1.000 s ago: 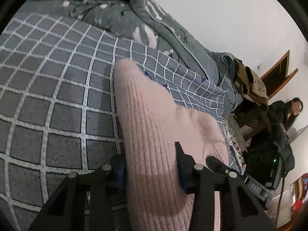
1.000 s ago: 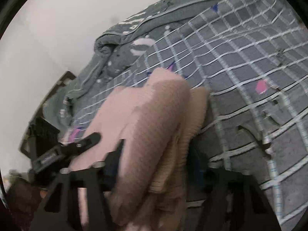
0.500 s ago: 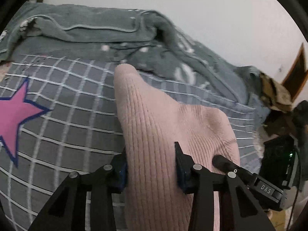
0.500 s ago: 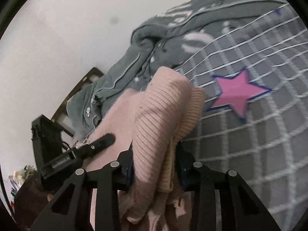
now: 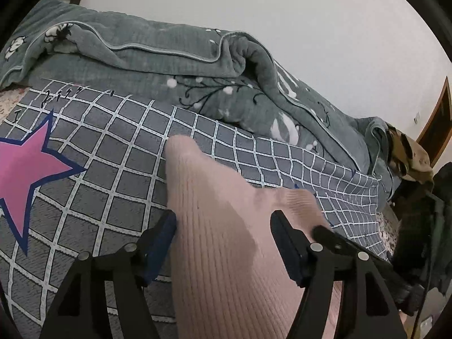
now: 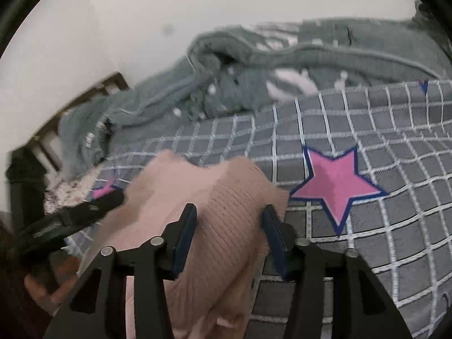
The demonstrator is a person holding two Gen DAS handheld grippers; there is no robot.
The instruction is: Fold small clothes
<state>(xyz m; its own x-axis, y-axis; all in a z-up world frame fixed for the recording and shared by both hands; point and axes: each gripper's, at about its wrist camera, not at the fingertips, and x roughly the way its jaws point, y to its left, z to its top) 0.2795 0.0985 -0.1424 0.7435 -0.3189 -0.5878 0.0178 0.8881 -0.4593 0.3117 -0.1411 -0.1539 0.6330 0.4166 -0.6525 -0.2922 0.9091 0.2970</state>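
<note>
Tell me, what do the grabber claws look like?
Both look alike. The left gripper and right gripper have angular black frames with cut-out holes, round silver rivets at the joints, and flat dark-blue finger pads. A black bar with pale lettering also shows.

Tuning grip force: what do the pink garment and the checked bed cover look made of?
Pink garment: soft ribbed knit, matte; fine parallel ribs show, probably wool or acrylic. Checked bed cover: grey fabric with a short, slightly fuzzy nap and printed white grid and pink star; fibre unclear.
</note>
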